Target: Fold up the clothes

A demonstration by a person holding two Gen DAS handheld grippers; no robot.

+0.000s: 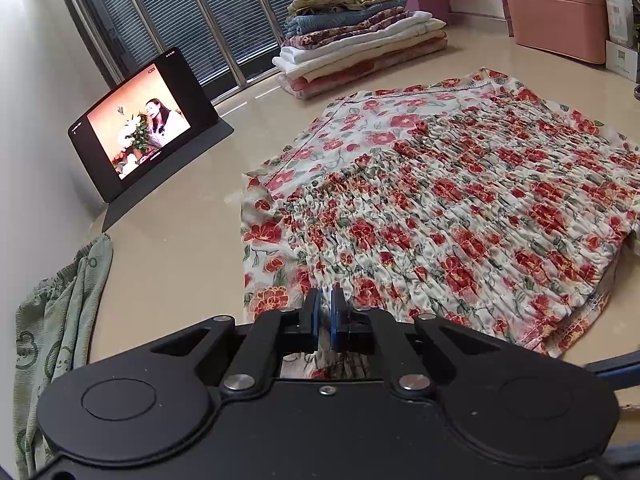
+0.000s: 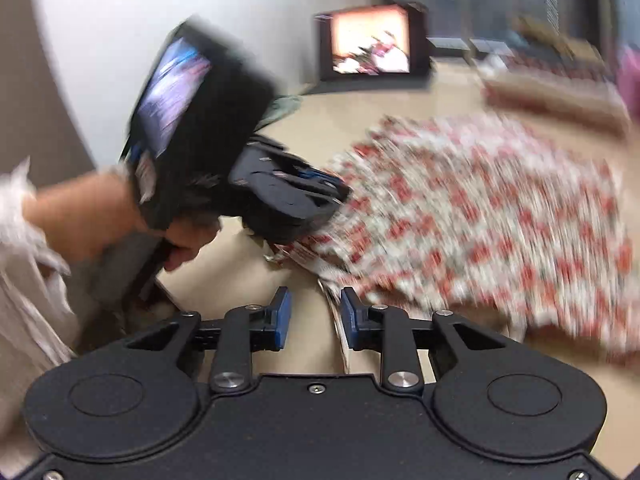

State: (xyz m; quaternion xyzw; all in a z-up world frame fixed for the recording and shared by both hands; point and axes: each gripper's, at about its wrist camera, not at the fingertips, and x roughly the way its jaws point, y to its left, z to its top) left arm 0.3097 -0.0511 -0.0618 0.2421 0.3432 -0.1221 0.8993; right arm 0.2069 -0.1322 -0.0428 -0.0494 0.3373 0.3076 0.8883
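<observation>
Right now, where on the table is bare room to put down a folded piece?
Bare beige tabletop lies between the black tablet, the red-flowered smocked garment and the green patterned cloth. It is crowded at the far stack of folded clothes and the pink boxes.

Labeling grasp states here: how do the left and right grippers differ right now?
The left gripper is shut, its pads pinching the near edge of the floral garment; the right gripper stands open with a clear gap. The left holds cloth; the right's pads press on nothing, though a garment edge lies by its right pad. Both are black with blue pads, at the garment's near edge.
</observation>
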